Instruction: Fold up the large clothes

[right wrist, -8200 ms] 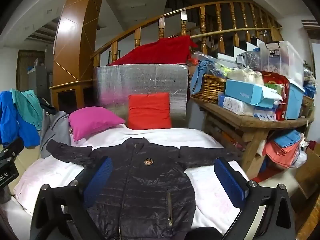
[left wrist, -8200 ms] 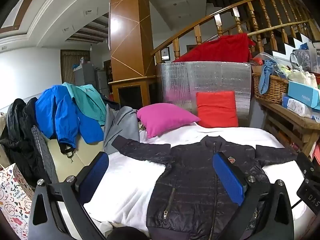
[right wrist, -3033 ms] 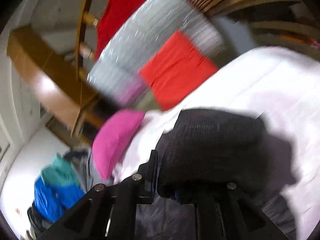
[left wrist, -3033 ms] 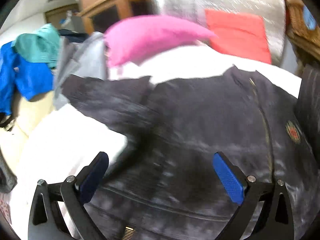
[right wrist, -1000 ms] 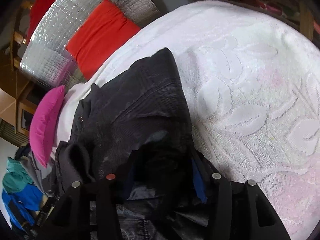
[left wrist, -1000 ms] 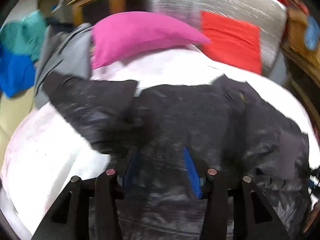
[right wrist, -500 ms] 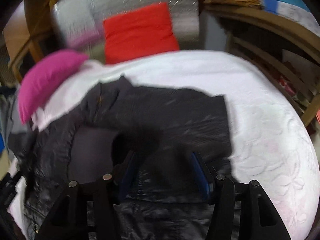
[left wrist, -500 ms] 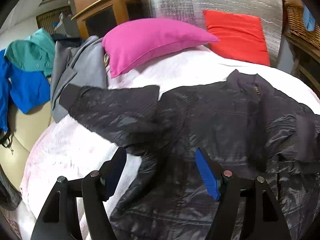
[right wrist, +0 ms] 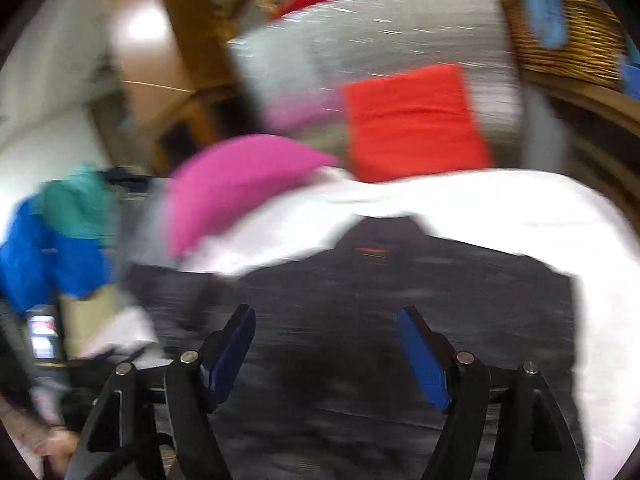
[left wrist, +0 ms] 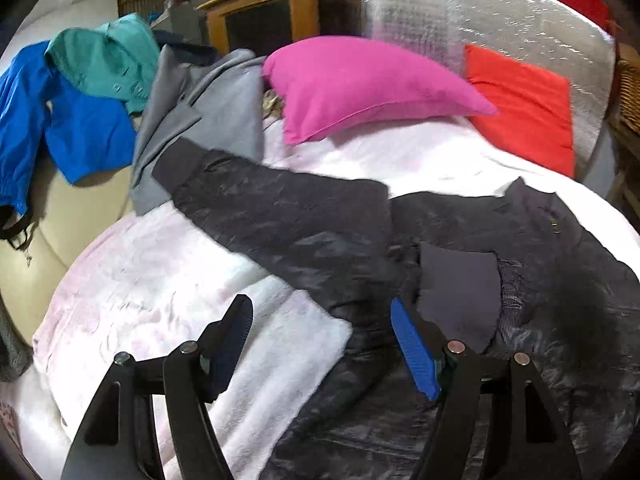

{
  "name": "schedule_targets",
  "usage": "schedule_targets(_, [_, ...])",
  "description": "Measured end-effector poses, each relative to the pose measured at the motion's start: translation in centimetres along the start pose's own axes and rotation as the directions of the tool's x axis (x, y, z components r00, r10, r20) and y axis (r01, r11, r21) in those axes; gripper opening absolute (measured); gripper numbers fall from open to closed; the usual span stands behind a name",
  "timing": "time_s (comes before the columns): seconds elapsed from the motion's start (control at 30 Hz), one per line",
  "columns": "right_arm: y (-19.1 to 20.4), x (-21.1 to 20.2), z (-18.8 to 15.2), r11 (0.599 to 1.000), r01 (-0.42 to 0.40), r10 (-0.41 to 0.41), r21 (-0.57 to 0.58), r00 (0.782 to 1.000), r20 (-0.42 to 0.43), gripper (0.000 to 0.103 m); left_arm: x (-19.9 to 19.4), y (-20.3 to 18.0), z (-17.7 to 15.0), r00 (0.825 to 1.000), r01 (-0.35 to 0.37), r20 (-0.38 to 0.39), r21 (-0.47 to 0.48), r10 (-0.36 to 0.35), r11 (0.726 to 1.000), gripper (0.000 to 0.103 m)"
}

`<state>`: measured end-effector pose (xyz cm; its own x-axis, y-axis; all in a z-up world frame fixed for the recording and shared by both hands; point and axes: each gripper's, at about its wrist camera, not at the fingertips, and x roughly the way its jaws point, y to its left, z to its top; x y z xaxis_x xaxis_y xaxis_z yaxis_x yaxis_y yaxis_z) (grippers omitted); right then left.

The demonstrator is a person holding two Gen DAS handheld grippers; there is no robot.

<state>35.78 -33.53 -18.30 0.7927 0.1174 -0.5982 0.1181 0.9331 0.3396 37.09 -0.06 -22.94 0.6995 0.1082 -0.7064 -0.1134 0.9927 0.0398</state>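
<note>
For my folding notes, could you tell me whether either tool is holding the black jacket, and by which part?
Nothing is held. The left tool and right tool have just been opening and stand empty above the black jacket.

- Jacket: black, shiny, quilted, centre of the left wrist frame; dark blur in the right wrist view.
- Bedspread: white, faintly pink, embossed.
- Pillow: magenta.
- Cushion: red-orange, upper right.
- Foil sheet: silver, quilted.
- Coat: grey.
- Hoodie: teal, upper left.
- Windbreaker: bright blue.
- Basket: tan wicker.
- Gripper pads: blue on black fingers.
</note>
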Motion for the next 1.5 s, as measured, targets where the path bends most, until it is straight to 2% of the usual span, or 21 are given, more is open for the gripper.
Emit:
schedule_targets(0.1, [-5.1,0.3,-0.1,0.988,0.039,-0.036,0.151,0.999,-0.017,0.075,0.0,-1.6,0.1,1.000,0.026,0.009,0.020,-0.026,0.999,0.074])
schedule_targets(0.13, [-6.4,0.6,-0.3,0.982,0.048,-0.043,0.183,0.999,-0.034,0.071,0.3,-2.0,0.1,0.999,0.034,-0.005,0.019,-0.033,0.999,0.074])
schedule_targets(0.2, [-7.9,1.9,-1.0,0.977,0.072,-0.053,0.202,0.994,-0.099,0.038,1.1,-3.2,-0.3,0.999,0.044,-0.034,0.035,-0.042,0.998,0.074])
schedule_targets(0.23, [-8.5,2.9,-1.5,0.973,0.105,-0.073,0.204,0.985,-0.159,0.030,1.4,-3.9,-0.6,0.998,0.046,-0.046,0.055,-0.043,0.997,0.074])
schedule_targets(0.27, [-9.2,3.7,-2.2,0.971,0.123,-0.082,0.203,0.976,-0.200,0.030,2.0,-4.8,-0.9,0.997,0.050,-0.066,0.094,-0.044,0.994,0.074])
schedule_targets(0.33, [-10.2,6.2,-3.7,0.962,0.173,-0.101,0.210,0.944,-0.315,0.030,3.5,-7.0,-1.7,0.993,0.056,-0.117,0.179,-0.035,0.982,0.074])
schedule_targets(0.37, [-10.5,6.9,-4.2,0.960,0.187,-0.108,0.211,0.936,-0.336,0.029,4.4,-7.8,-2.2,0.989,0.055,-0.149,0.211,-0.024,0.976,0.074])
schedule_targets(0.43, [-10.0,6.6,-3.6,0.964,0.193,-0.128,0.184,0.940,-0.317,0.028,5.8,-9.1,-3.1,0.982,0.024,-0.186,0.276,0.029,0.961,0.074])
schedule_targets(0.5, [-9.3,5.3,-2.8,0.972,0.133,-0.076,0.196,0.959,-0.272,0.029,5.5,-9.4,-3.2,0.985,0.008,-0.165,0.315,0.047,0.949,0.074])
schedule_targets(0.6, [-8.9,2.7,-2.1,0.978,0.066,-0.033,0.197,0.986,-0.165,0.033,2.6,-6.5,-1.1,0.991,0.106,-0.099,0.204,-0.088,0.973,0.074])
schedule_targets(0.63, [-8.7,2.1,-2.0,0.980,0.050,-0.023,0.194,0.990,-0.138,0.039,1.7,-5.0,-0.3,0.992,0.116,-0.062,0.164,-0.107,0.980,0.075])
schedule_targets(0.67, [-8.5,1.6,-2.0,0.980,0.042,-0.020,0.194,0.993,-0.114,0.057,1.0,-3.5,0.4,0.993,0.114,-0.028,0.129,-0.111,0.985,0.077])
schedule_targets(0.73, [-7.9,0.7,-2.3,0.980,0.029,-0.015,0.196,0.997,-0.074,0.079,0.5,0.0,1.6,0.995,0.088,0.030,0.057,-0.090,0.994,0.092])
schedule_targets(0.8, [-6.0,1.0,-2.5,0.985,0.019,-0.004,0.172,0.996,-0.088,0.079,1.2,4.1,2.4,0.997,0.049,0.054,-0.015,-0.048,0.999,0.093])
schedule_targets(0.93, [-4.0,1.4,-3.4,0.994,0.019,-0.006,0.111,0.993,-0.114,0.079,5.5,12.0,3.3,1.000,-0.015,0.005,-0.152,0.016,0.988,0.093])
schedule_targets(1.07, [-3.1,1.9,-3.5,0.995,0.000,0.012,0.101,0.993,-0.118,0.079,10.5,17.7,3.8,0.996,0.036,-0.065,-0.310,-0.059,0.950,0.093])
schedule_targets(1.13, [-3.0,2.4,-3.6,0.996,0.004,0.008,0.094,0.993,-0.117,0.079,12.5,18.9,3.6,0.991,0.056,-0.089,-0.374,-0.096,0.926,0.092])
schedule_targets(1.2, [-3.1,2.8,-3.5,0.996,0.013,-0.002,0.089,0.993,-0.121,0.079,14.4,19.9,4.1,0.982,0.117,-0.087,-0.430,-0.170,0.895,0.092])
schedule_targets(1.3, [-4.0,3.2,-3.4,0.994,0.022,-0.008,0.110,0.992,-0.128,0.079,15.7,19.9,4.6,0.967,0.189,-0.059,-0.491,-0.250,0.850,0.076])
schedule_targets(1.4, [-4.7,3.5,-3.3,0.991,0.029,-0.012,0.134,0.992,-0.128,0.079,18.2,20.3,5.3,0.948,0.242,-0.044,-0.549,-0.317,0.800,0.067])
schedule_targets(1.5, [-5.4,3.8,-3.1,0.989,0.050,-0.032,0.138,0.992,-0.126,0.079,20.3,20.3,5.1,0.946,0.216,-0.072,-0.588,-0.317,0.779,0.056])
